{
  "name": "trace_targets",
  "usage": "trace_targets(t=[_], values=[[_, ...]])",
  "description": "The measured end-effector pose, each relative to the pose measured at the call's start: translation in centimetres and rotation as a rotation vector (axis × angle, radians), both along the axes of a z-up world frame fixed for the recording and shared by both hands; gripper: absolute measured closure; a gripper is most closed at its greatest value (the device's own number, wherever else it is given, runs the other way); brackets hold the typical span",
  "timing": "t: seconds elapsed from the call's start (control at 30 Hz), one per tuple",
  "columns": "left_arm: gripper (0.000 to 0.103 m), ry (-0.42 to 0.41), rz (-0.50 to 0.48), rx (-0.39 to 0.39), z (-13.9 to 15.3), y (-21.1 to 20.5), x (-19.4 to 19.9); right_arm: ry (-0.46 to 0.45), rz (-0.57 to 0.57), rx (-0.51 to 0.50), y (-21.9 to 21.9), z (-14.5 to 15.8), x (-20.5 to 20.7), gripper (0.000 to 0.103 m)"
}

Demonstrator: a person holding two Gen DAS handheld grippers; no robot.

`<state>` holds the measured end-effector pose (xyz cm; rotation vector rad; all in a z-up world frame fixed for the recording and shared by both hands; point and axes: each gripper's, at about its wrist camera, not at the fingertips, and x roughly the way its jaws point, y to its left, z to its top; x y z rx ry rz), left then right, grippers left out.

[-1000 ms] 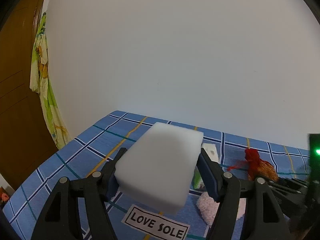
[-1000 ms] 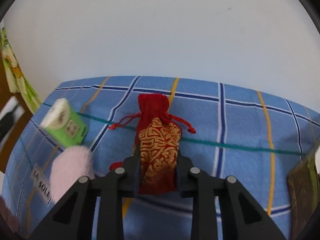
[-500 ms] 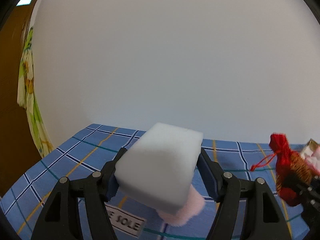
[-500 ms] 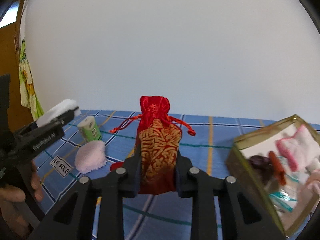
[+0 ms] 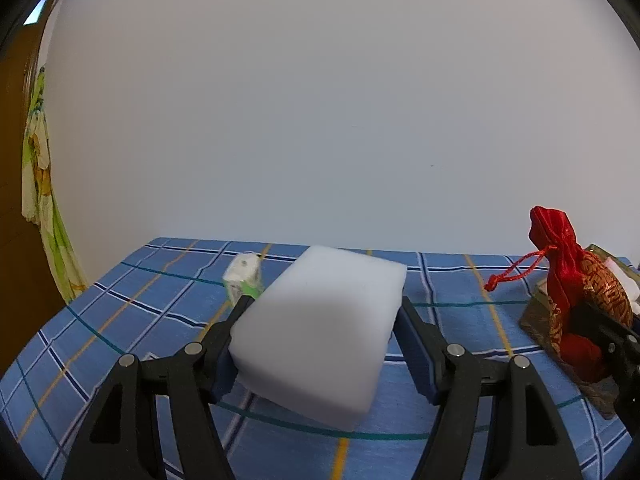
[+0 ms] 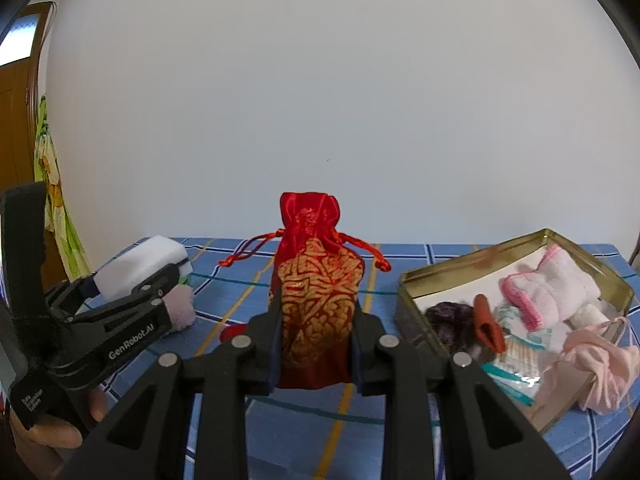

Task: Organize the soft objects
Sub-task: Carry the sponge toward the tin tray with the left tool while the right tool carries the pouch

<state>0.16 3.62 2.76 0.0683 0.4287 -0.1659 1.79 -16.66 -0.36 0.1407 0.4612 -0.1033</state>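
My left gripper [image 5: 322, 312] is shut on a white sponge block [image 5: 320, 332] and holds it above the blue checked tablecloth. It also shows at the left of the right wrist view [image 6: 132, 280]. My right gripper [image 6: 316, 312] is shut on a red and gold drawstring pouch [image 6: 316, 288], held upright above the cloth; the pouch also shows in the left wrist view [image 5: 576, 292]. A gold tin [image 6: 472, 268] at the right holds several soft items, among them a pink and white cloth [image 6: 548, 288].
A green and white tissue pack [image 5: 243, 276] stands on the cloth beyond the sponge. A pink fluffy pad [image 6: 182, 308] lies behind the left gripper. A white wall backs the table. A patterned cloth [image 5: 40, 216] hangs at the far left.
Both grippers rose and swung right with their loads. The tin moved nearer the middle of the right wrist view. The tissue pack came into sight past the sponge.
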Motion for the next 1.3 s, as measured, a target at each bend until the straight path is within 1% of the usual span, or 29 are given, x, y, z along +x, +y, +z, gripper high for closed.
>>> trace_targets(t=[0.1, 0.2, 0.4, 0.77, 1.03, 1.3], values=[[0.032, 0.013, -0.004, -0.012, -0.2, -0.3, -0.3, -0.006, -0.005, 0.001, -0.4, 0.3, -0.8, 0.076], [0.032, 0.014, -0.010, -0.005, -0.4, -0.6, -0.4, -0.018, -0.014, -0.010, -0.5, 0.7, -1.6, 0.076], [0.032, 0.020, -0.037, -0.002, -0.4, -2.2, -1.7, -0.045, -0.028, -0.032, -0.7, 1.7, -3.3, 0.076], [0.032, 0.032, -0.078, -0.002, -0.2, -5.3, -3.9, -0.083, -0.070, -0.064, -2.1, 2.5, -5.7, 0.076], [0.032, 0.031, -0.115, 0.009, 0.3, -7.8, -5.0, -0.107, -0.109, -0.062, -4.1, 3.1, -7.2, 0.076], [0.032, 0.038, -0.161, 0.000, 0.7, -10.2, -5.6, -0.125, -0.163, -0.061, -6.9, 3.3, -8.4, 0.076]])
